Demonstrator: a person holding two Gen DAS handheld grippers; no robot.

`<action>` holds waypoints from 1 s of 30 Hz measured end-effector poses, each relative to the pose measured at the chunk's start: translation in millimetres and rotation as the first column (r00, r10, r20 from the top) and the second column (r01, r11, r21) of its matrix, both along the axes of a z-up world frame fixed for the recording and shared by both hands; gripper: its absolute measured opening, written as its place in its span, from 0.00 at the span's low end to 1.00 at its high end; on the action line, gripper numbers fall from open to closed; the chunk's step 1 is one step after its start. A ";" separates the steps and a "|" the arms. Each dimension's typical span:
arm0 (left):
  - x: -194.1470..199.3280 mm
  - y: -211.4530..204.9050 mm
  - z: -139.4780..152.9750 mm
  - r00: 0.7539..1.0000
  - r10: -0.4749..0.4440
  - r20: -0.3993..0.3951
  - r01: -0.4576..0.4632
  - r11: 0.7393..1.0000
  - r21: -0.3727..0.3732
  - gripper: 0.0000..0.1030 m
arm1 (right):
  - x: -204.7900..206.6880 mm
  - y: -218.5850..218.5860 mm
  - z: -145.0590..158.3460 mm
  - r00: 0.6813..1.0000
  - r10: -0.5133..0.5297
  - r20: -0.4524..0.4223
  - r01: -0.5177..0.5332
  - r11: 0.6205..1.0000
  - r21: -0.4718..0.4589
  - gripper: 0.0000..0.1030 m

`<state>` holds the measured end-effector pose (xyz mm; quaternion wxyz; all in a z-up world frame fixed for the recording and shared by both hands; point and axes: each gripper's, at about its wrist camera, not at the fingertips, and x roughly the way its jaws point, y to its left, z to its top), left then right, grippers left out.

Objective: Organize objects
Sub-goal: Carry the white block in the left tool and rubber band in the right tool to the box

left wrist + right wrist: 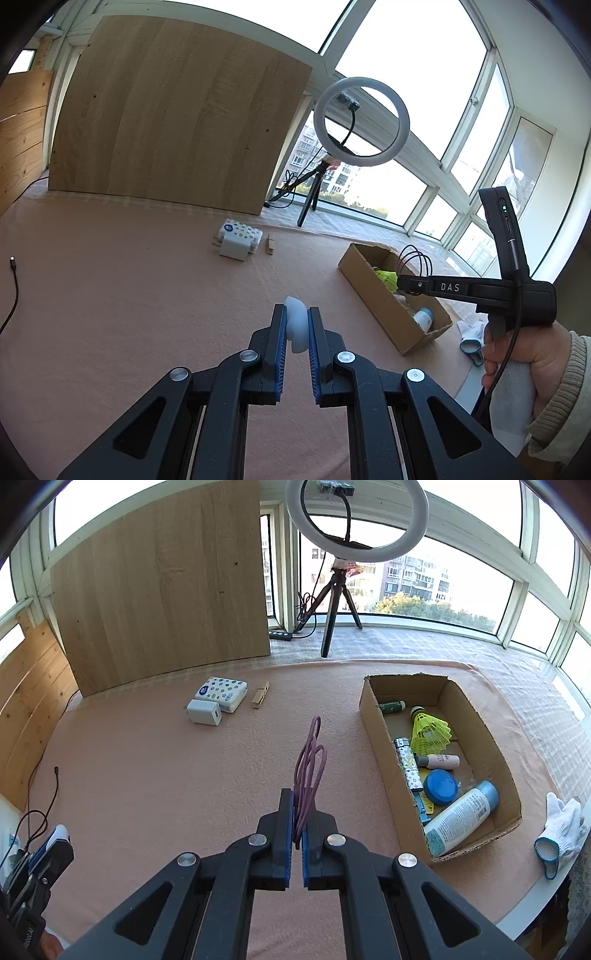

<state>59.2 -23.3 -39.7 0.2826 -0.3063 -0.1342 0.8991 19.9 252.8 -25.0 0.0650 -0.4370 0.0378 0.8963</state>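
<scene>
Two grippers are working for me at once, each one gripping something. I am holding the left gripper (296, 325) with its fingers pulled narrow around a pale rounded white piece (297, 326), which is sitting pinched between the blue pads above the pinkish cloth (129, 295). I am keeping the right gripper (297, 814) nearly closed on a bundle of purple hair ties (309, 771), whose loops are sticking up past the fingertips toward twelve o'clock. In the right wrist view the cardboard box (373, 716) is lying at about two o'clock from that gripper, well apart from it, and it is holding a yellow shuttlecock (430, 731), a patterned lighter (408, 764), a small pink bottle (441, 761), a blue round lid (441, 786), a white bottle with a blue cap (461, 814) and a dark green tube (391, 706). At about eleven o'clock a white charger (204, 712) is touching a dotted tissue pack (221, 693), with a wooden clothespin (260, 696) just beside them. A white glove (559, 823) is resting at three o'clock near the table's edge. In the left wrist view I am seeing the person's hand (524, 354) gripping the other handle at three o'clock.
</scene>
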 end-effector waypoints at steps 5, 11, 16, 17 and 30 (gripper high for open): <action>1.9 2.5 1.1 1.000 -0.010 -0.002 0.010 1.000 -0.008 0.11 | 4.6 4.6 1.4 1.000 -0.011 -0.010 0.010 1.000 -0.011 0.03; -1.5 10.4 0.1 1.000 -0.003 0.012 0.003 1.000 -0.013 0.11 | 10.3 20.8 -1.3 0.999 -0.024 -0.028 0.022 0.999 -0.048 0.03; -7.6 22.4 -2.9 0.999 0.029 0.024 -0.028 0.999 -0.039 0.11 | 14.5 42.0 -3.2 0.997 -0.012 -0.072 0.005 0.995 -0.104 0.03; -9.1 25.0 -3.7 0.999 0.038 0.027 -0.037 0.998 -0.047 0.11 | 14.5 45.9 -3.8 0.997 -0.004 -0.079 -0.005 0.994 -0.109 0.03; -38.8 111.6 17.0 0.993 0.078 0.094 -0.063 0.986 -0.156 0.11 | 23.4 117.1 9.3 0.969 0.131 -0.207 -0.150 0.986 -0.076 0.03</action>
